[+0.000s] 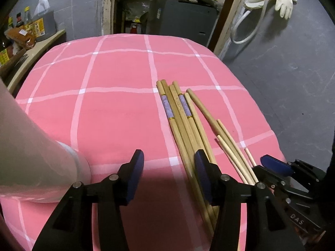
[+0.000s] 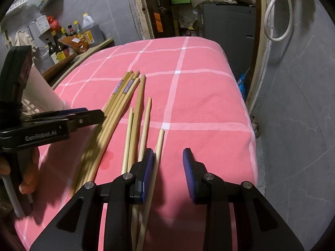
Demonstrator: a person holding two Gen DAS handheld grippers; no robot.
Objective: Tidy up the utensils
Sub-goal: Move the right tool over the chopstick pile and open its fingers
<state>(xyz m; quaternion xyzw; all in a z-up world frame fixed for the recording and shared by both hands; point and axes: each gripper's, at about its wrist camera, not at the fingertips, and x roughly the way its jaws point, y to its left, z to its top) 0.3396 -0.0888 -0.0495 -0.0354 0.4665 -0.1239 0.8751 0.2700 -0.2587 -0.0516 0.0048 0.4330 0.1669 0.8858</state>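
Pale wooden chopsticks [image 1: 184, 125], two with lilac patterned bands, lie fanned on the pink white-checked desk cloth [image 1: 104, 104]. The left gripper [image 1: 169, 175], marked "GenRobot.AI", is released, grasping nothing. The right gripper [image 2: 168, 173], stamped "DAS", is released, one chopstick between its fingers.

Pale, smooth wooden chopsticks [image 1: 182, 125] lie on a matt pink checked cloth [image 1: 104, 108]; grippers' black plastic looks matt.

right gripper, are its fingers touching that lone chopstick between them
Cannot tell. In the right wrist view the lone chopstick runs right alongside the left pad of the right gripper, with a wide gap to the other pad, but no clear contact or gap shows there.
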